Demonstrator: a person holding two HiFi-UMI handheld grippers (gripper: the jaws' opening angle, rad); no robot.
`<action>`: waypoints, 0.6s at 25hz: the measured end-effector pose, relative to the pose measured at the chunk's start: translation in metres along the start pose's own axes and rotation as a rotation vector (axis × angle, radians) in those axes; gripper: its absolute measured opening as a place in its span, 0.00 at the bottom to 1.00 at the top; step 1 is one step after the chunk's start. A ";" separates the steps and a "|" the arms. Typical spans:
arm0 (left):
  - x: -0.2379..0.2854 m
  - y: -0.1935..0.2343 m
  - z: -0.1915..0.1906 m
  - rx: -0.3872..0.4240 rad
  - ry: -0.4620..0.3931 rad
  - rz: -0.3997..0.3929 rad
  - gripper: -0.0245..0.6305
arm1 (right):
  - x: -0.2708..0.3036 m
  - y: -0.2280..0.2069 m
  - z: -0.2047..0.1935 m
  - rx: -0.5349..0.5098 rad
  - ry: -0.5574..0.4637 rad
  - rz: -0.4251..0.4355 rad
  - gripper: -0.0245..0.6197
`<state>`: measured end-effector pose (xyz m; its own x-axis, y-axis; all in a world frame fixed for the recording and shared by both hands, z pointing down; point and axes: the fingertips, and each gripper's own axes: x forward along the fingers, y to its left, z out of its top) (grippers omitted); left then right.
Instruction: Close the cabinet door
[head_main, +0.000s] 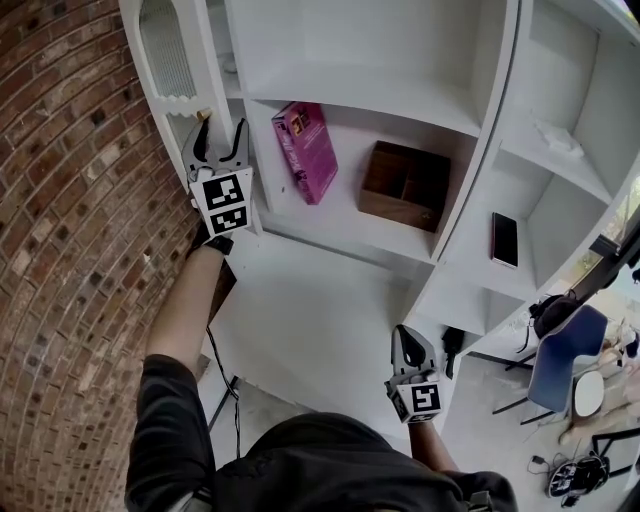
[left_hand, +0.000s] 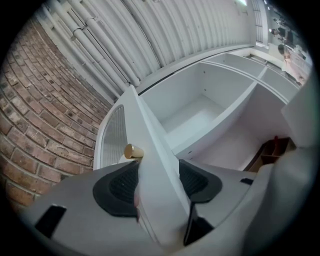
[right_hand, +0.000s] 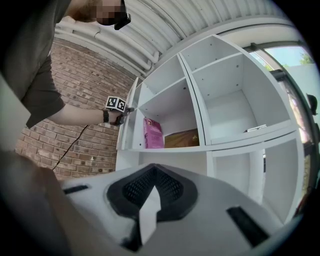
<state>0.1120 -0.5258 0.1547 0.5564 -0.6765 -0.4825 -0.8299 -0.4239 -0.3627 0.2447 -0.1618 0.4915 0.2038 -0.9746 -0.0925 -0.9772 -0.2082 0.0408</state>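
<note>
1. Left gripper view: the left gripper (left_hand: 156, 186) clamps the cabinet door (left_hand: 150, 135) edge between its jaws, with the knob (left_hand: 133, 151) just beyond.
2. The door stands open, so I judge the whole swing shut is not yet done.
3. Right gripper (right_hand: 150, 197): jaws together, empty.

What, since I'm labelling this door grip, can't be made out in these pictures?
Print on the pink box: too small, head view.
Wooden box contents: shadowed, head view.
Cabinet door hinges: left gripper view shows the door edge-on in the left gripper; head view's top edge cuts it off.
</note>
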 end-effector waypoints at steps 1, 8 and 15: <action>0.001 -0.001 0.000 0.001 0.000 0.000 0.43 | 0.000 -0.001 0.000 -0.006 0.000 0.001 0.04; 0.009 -0.008 -0.002 0.011 -0.006 -0.009 0.43 | 0.001 -0.008 -0.006 0.006 0.012 -0.024 0.04; 0.017 -0.014 -0.005 0.021 -0.016 -0.015 0.44 | 0.005 -0.011 -0.010 0.005 0.023 -0.029 0.04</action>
<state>0.1323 -0.5343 0.1554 0.5698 -0.6603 -0.4893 -0.8203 -0.4215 -0.3865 0.2569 -0.1651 0.5003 0.2334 -0.9698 -0.0704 -0.9711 -0.2362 0.0337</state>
